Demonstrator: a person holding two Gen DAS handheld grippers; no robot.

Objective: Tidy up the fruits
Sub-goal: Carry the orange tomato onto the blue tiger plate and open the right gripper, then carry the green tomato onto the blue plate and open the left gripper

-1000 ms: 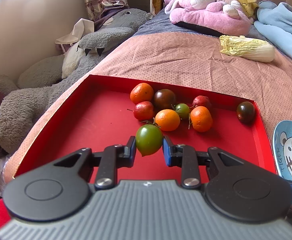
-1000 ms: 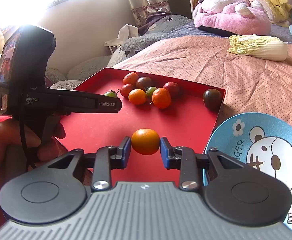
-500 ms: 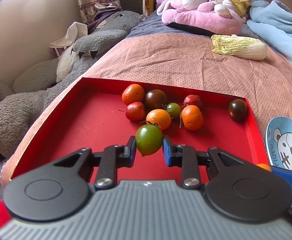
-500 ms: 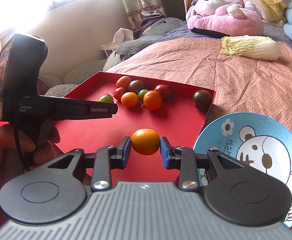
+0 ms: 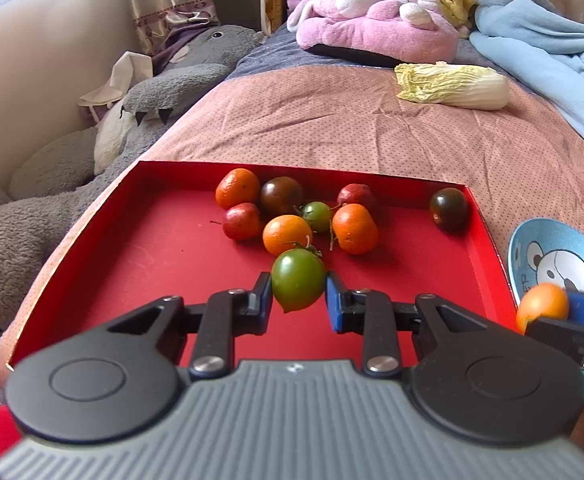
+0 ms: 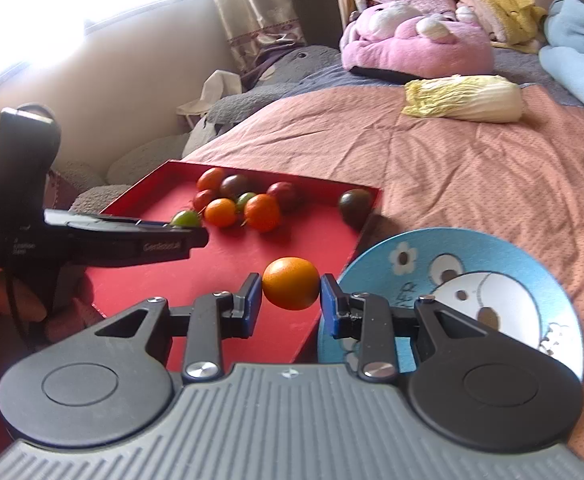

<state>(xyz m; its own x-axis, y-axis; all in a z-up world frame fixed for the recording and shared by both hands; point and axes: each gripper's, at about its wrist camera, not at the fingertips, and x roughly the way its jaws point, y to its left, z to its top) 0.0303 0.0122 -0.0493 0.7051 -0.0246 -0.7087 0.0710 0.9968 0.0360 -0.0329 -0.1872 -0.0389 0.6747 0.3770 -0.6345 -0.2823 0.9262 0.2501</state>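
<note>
My left gripper [image 5: 298, 296] is shut on a green tomato [image 5: 296, 279] and holds it above the red tray [image 5: 139, 240]. My right gripper [image 6: 290, 294] is shut on an orange mandarin [image 6: 290, 282] and holds it over the tray's right edge, beside the blue bear plate [image 6: 472, 280]. Several mandarins and tomatoes cluster at the tray's far side [image 5: 292, 212]. A dark tomato [image 5: 448, 210] sits alone in the far right corner. The mandarin also shows in the left wrist view [image 5: 542, 304], and the left gripper with its green tomato shows in the right wrist view [image 6: 185, 220].
The tray and the blue plate [image 5: 560, 256] lie on a pink dotted bedspread [image 5: 372, 128]. A napa cabbage [image 5: 452, 86] lies farther back. A pink plush [image 5: 372, 28], a blue blanket [image 5: 552, 60] and a grey plush [image 5: 51, 184] surround the bed.
Both grippers have moved to the right with their fruit. The right gripper with the mandarin now shows at the left wrist view's right edge, nearer the blue plate.
</note>
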